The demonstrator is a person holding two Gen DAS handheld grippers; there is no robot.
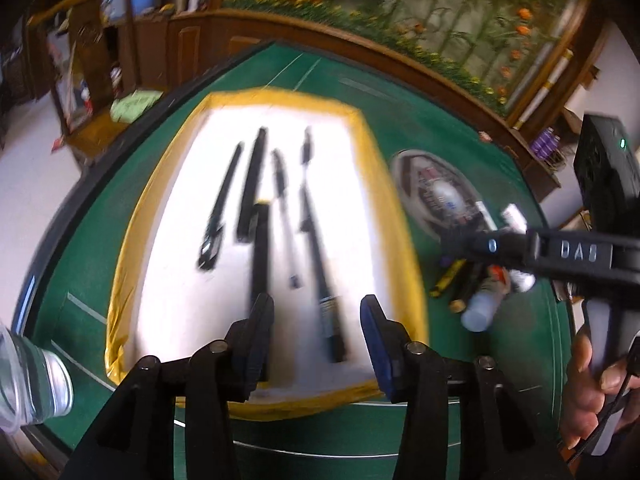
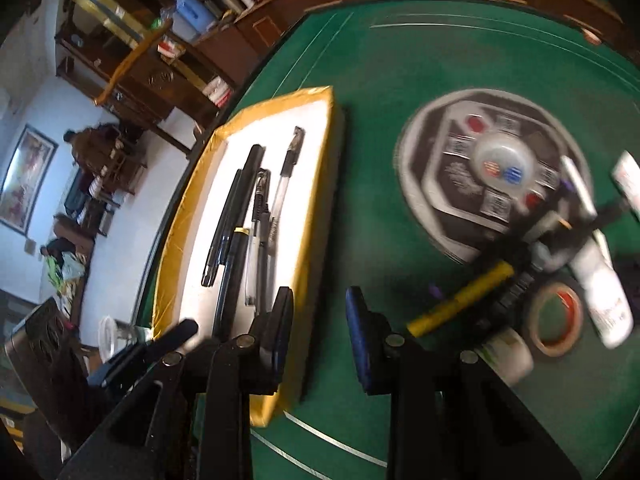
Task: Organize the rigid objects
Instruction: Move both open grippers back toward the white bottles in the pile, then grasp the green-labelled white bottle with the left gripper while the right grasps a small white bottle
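Observation:
A yellow-rimmed tray (image 1: 372, 152) with a white floor holds several black pens (image 1: 252, 184) laid side by side. My left gripper (image 1: 318, 312) hovers over the tray's near end, open. One black pen (image 1: 260, 256) lies by its left finger and another (image 1: 320, 264) under the gap; neither is gripped. My right gripper (image 2: 320, 312) is open and empty over the green table, just right of the tray (image 2: 316, 208). To its right lies a blurred pile: a yellow marker (image 2: 460, 300), a tape roll (image 2: 556, 316), a white bottle (image 2: 600, 292) and a white jar (image 2: 508, 352).
A round grey-and-black disc (image 2: 480, 176) lies on the green table (image 2: 380, 80) beyond the pile. A clear plastic bottle (image 1: 32, 380) stands at the tray's near left. A hand (image 1: 588, 380) holds the right tool. Wooden shelves and a flowered wall panel lie past the table.

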